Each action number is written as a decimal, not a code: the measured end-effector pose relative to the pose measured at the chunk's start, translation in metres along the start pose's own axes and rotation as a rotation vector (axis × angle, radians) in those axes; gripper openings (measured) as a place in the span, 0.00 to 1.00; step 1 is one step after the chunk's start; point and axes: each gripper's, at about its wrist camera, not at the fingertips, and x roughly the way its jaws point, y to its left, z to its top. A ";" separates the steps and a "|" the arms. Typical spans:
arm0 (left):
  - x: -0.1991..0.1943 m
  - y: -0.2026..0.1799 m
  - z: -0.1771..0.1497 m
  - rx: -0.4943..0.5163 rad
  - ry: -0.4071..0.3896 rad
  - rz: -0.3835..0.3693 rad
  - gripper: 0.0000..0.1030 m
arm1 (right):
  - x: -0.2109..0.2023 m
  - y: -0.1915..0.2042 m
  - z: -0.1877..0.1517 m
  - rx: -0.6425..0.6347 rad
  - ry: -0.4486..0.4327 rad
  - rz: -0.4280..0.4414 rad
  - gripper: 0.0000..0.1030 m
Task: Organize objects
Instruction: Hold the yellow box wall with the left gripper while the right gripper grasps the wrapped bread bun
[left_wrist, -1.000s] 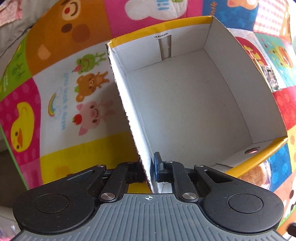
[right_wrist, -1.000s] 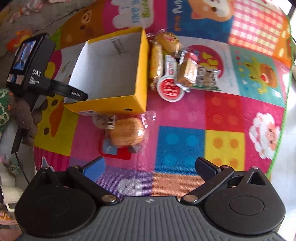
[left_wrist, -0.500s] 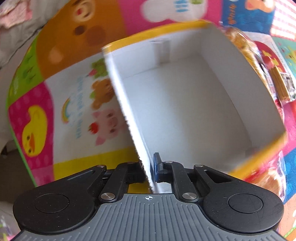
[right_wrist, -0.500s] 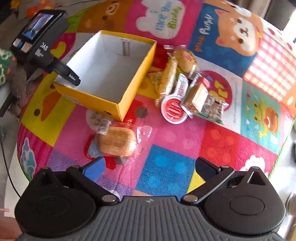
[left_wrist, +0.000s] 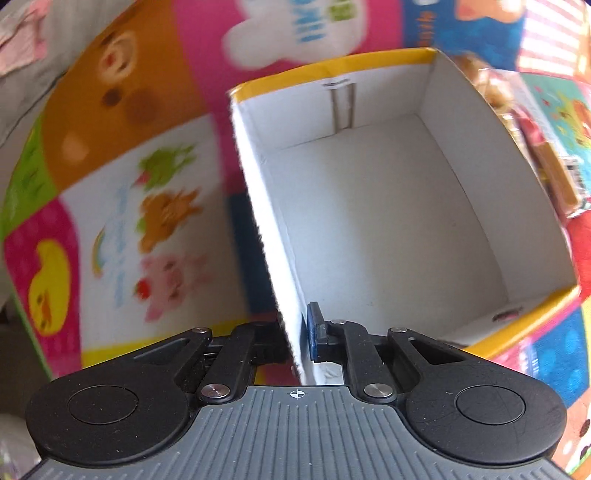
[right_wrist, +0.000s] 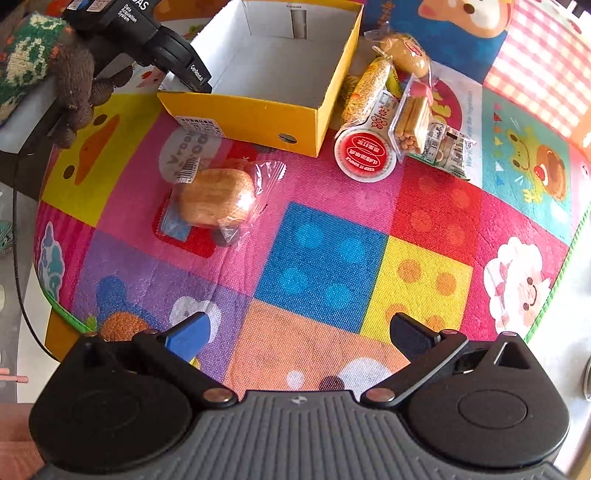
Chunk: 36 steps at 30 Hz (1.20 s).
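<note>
An empty yellow cardboard box (right_wrist: 255, 118) with a white inside (left_wrist: 388, 221) stands on the colourful play mat. My left gripper (left_wrist: 295, 332) is shut on the box's left wall, one finger inside, one outside; it also shows in the right wrist view (right_wrist: 173, 55). My right gripper (right_wrist: 295, 332) is open and empty above the mat's near part. A wrapped bread bun (right_wrist: 218, 197) lies in front of the box. A pile of snack packets (right_wrist: 399, 107) and a red-lidded cup (right_wrist: 364, 155) lie to the right of the box.
The play mat (right_wrist: 332, 258) covers a small table; its edges drop off at the left and right. A knitted-glove hand (right_wrist: 70, 77) holds the left gripper at the back left. Snack packets (left_wrist: 535, 155) lie just beyond the box's right wall.
The box has swung round with my left gripper and sits closer to the snack pile. My right gripper has pulled back and dropped lower over the mat, still open.
</note>
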 end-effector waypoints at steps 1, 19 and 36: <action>0.000 0.007 -0.006 -0.006 0.012 0.012 0.11 | 0.001 0.001 0.001 -0.011 -0.005 -0.001 1.00; 0.004 0.047 -0.025 -0.188 0.049 -0.053 0.09 | 0.038 -0.025 0.037 0.799 0.085 0.327 1.00; 0.002 0.072 -0.039 -0.224 0.066 -0.170 0.11 | 0.084 0.018 0.075 0.868 0.038 0.077 0.86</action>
